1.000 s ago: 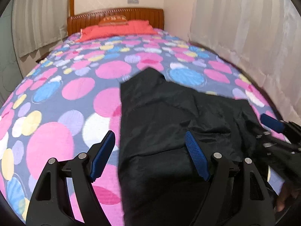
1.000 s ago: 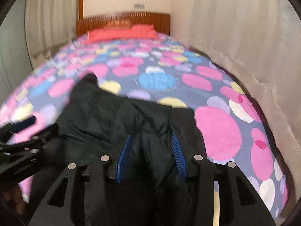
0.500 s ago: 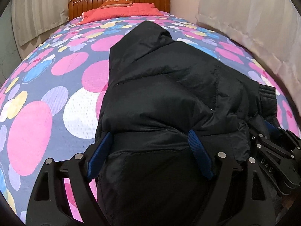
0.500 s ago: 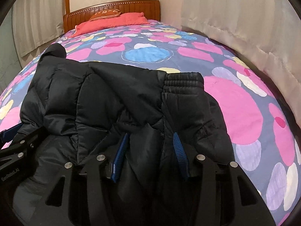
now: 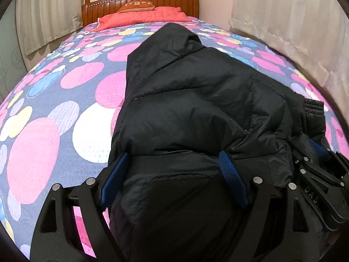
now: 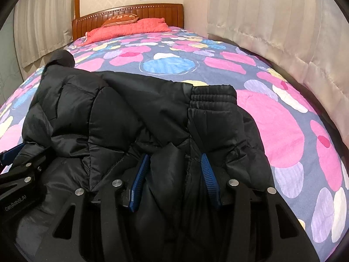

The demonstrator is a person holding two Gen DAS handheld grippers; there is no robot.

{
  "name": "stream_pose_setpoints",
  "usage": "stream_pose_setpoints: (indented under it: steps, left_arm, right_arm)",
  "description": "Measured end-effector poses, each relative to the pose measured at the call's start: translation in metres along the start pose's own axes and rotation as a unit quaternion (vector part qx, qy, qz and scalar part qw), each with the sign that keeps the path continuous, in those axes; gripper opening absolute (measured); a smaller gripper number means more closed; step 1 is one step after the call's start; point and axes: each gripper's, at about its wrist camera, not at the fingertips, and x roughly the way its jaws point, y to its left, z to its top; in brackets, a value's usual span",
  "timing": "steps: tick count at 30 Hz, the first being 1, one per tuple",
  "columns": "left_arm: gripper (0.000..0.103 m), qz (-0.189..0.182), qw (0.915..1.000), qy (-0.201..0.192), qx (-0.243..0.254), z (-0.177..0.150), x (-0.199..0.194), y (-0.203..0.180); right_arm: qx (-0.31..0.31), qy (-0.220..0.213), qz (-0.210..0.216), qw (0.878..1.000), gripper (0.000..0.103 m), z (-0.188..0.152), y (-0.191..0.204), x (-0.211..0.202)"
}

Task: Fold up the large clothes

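Note:
A black puffer jacket (image 5: 196, 100) lies bunched on the spotted bedspread (image 5: 65, 100), its hood toward the headboard. It also shows in the right wrist view (image 6: 122, 118), with a ribbed cuff (image 6: 211, 96) at its far right. My left gripper (image 5: 174, 163) stands wide, its blue pads on either side of a thick fold at the jacket's near edge. My right gripper (image 6: 174, 166) stands partly closed with jacket fabric between its blue pads. The two grippers sit side by side; the right gripper shows in the left wrist view (image 5: 318, 179) and the left gripper in the right wrist view (image 6: 15, 170).
A red pillow (image 5: 141, 17) and a wooden headboard (image 5: 139, 0) are at the bed's far end. Curtains (image 6: 272, 21) hang along the bed's right side and also on the left (image 5: 43, 21). Bedspread lies bare to the left of the jacket and beyond it.
Both grippers dropped low onto the jacket's near edge over the last second. The jacket now fills the views. Little has changed in the last half second.

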Motion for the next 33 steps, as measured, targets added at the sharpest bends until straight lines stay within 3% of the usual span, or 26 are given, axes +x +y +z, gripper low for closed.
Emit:
stream_pose_setpoints:
  steps: [5, 8, 12, 17, 24, 26, 30, 33]
  left_arm:
    - [0.085, -0.034, 0.9990, 0.009, -0.028, 0.004, -0.015, 0.015]
    - [0.086, -0.054, 0.9958, 0.025, -0.070, 0.005, -0.025, 0.030]
    - [0.086, -0.054, 0.9894, 0.019, -0.133, 0.008, -0.041, 0.060]
    - [0.086, -0.054, 0.9822, 0.016, -0.179, 0.007, -0.051, 0.084]
    - [0.087, -0.155, 0.9457, 0.069, -0.277, -0.027, -0.033, 0.102]
    - [0.089, -0.165, 0.9404, 0.068, -0.290, -0.032, -0.030, 0.100]
    - [0.094, -0.201, 0.9280, 0.084, -0.302, -0.035, -0.016, 0.095]
    - [0.098, -0.242, 0.9056, 0.103, -0.333, -0.043, 0.001, 0.096]
  right_arm:
    - [0.009, 0.000, 0.006, 1.000, 0.057, 0.005, -0.007, -0.017]
    - [0.030, -0.001, 0.017, 0.999, 0.058, 0.008, -0.017, -0.032]
    - [0.066, -0.003, 0.034, 0.997, 0.060, 0.012, -0.039, -0.048]
    - [0.129, -0.001, 0.042, 0.991, 0.063, 0.015, -0.077, -0.061]
    - [0.186, 0.043, 0.087, 0.978, 0.064, 0.001, -0.097, -0.041]
    - [0.194, 0.055, 0.093, 0.975, 0.064, -0.005, -0.097, -0.030]
    - [0.212, 0.072, 0.098, 0.970, 0.076, -0.014, -0.099, -0.010]
    - [0.242, 0.090, 0.129, 0.957, 0.082, -0.022, -0.103, 0.007]
